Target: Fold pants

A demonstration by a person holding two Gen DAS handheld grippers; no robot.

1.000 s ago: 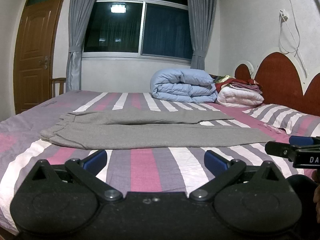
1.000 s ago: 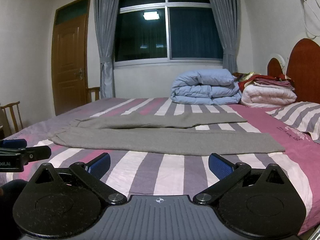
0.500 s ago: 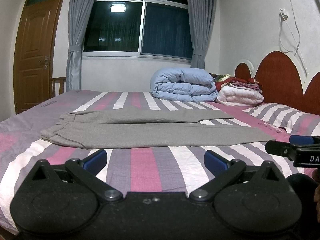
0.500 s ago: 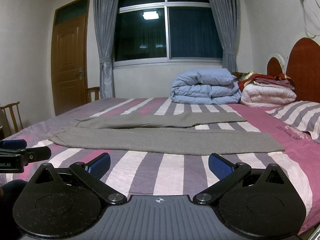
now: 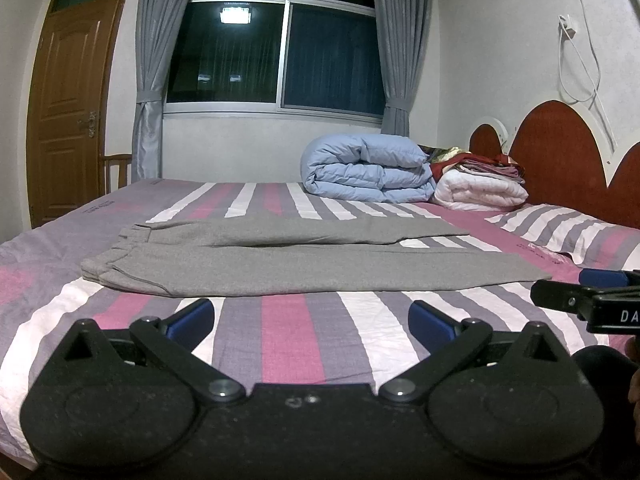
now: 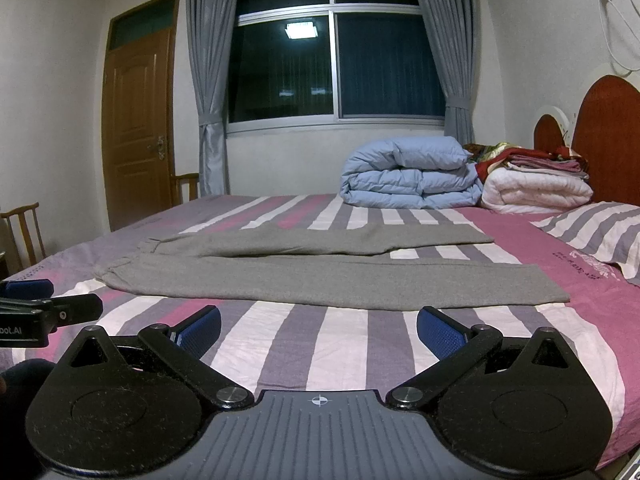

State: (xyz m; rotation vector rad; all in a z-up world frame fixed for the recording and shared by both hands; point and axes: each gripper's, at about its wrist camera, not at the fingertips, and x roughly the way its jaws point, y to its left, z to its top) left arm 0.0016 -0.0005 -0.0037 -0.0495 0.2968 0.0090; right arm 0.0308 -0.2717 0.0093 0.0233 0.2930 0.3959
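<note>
Grey pants (image 5: 304,264) (image 6: 320,276) lie flat across the striped bed, waistband to the left and both legs stretched to the right, slightly spread. My left gripper (image 5: 311,320) hovers over the near bed edge, short of the pants, open with nothing between its blue pads. My right gripper (image 6: 319,326) is likewise open and empty, a little in front of the nearer leg. Each gripper's side shows at the edge of the other's view: the right one (image 5: 592,300), the left one (image 6: 44,308).
The bed (image 6: 360,344) has a pink, purple and white striped sheet. A folded blue duvet (image 5: 368,172), a white quilt with stacked clothes (image 5: 480,188) and a striped pillow (image 5: 572,228) sit at the far right by the red headboard (image 5: 560,148). Wooden chairs (image 6: 24,232) stand left.
</note>
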